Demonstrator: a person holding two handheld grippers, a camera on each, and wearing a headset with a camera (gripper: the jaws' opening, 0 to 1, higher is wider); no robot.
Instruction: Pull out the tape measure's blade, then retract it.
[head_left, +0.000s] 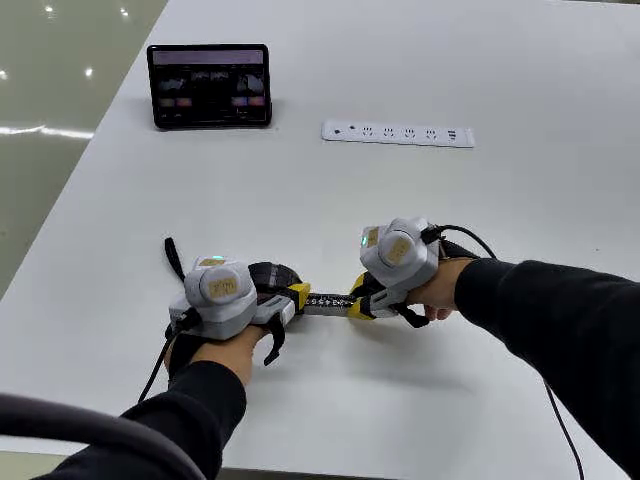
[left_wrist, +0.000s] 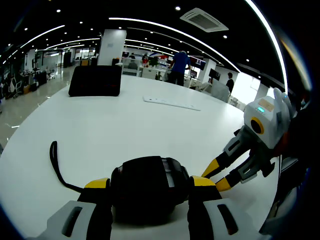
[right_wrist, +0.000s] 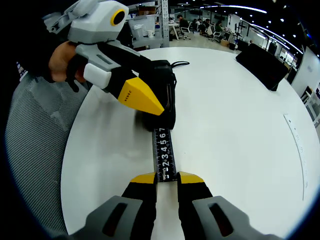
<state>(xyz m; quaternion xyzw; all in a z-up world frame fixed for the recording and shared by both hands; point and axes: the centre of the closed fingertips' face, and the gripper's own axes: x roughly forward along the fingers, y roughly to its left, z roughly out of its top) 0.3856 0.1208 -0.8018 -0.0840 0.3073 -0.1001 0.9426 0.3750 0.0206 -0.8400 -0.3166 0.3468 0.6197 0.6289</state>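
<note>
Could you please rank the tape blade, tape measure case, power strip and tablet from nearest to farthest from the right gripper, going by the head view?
1. tape blade, pinched in the right gripper.
2. tape measure case, just left, held by the left gripper.
3. power strip, farther back.
4. tablet, far back left.

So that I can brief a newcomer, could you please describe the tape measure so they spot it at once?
On the white table, look to the near edge, away from the tablet and power strip farther back. The tape measure is the black case held by the left gripper; unlike anything else there, a numbered blade runs from it to the right gripper.
</note>
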